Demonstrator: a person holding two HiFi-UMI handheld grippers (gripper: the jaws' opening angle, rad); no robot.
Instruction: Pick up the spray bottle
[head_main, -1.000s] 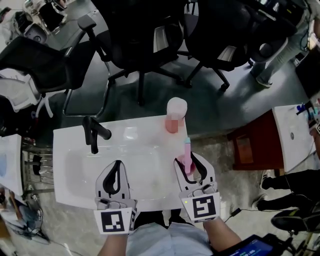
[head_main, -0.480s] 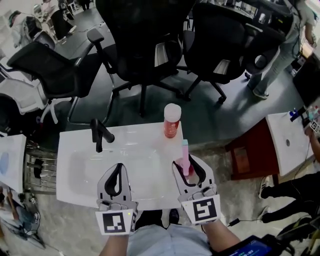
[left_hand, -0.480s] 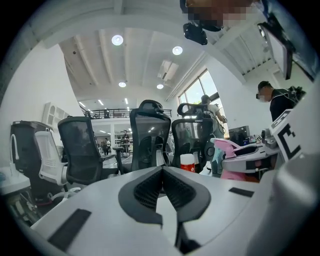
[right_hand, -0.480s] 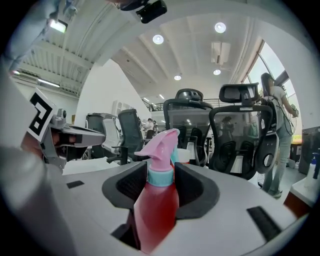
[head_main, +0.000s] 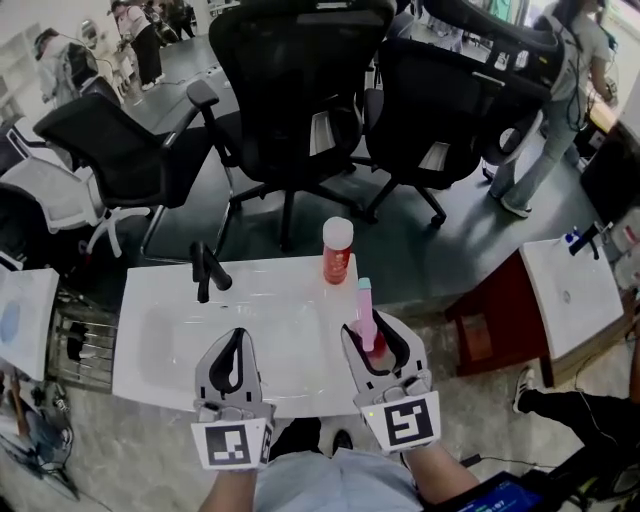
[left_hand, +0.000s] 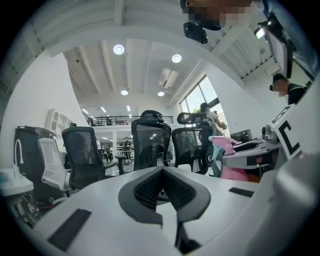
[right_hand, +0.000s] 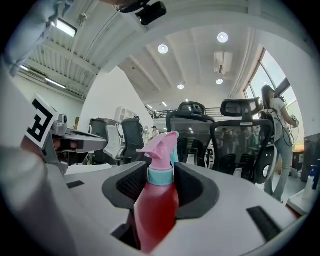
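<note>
- While the right tongs (right_hand: 161, 176) pinch the spray bottle (right_hand: 156, 200) just under its teal collar, the bottle stands upright with its pink nozzle pointing ahead. It is likely gripped there so the wider head cannot slip down between the pads.
- Right tongs are spread wide, with both pads pressed against the red body. I judge the spread comes from the bottle's width, not from slack.
- The spray bottle is over the near right part of the white sink (head_main: 160, 360). From above I cannot tell whether its base is off the sink.
- Left tongs (left_hand: 162, 172) are pressed together and hold nothing. They sit level beside the right pair at the sink's near edge, seemingly parked out of the way.
- A black tap (head_main: 207, 272) and a capped bottle (head_main: 337, 250) stand at the far rim, both apart from the tongs.
- The pick-up looks all but done, and the grip appears firm.
</note>
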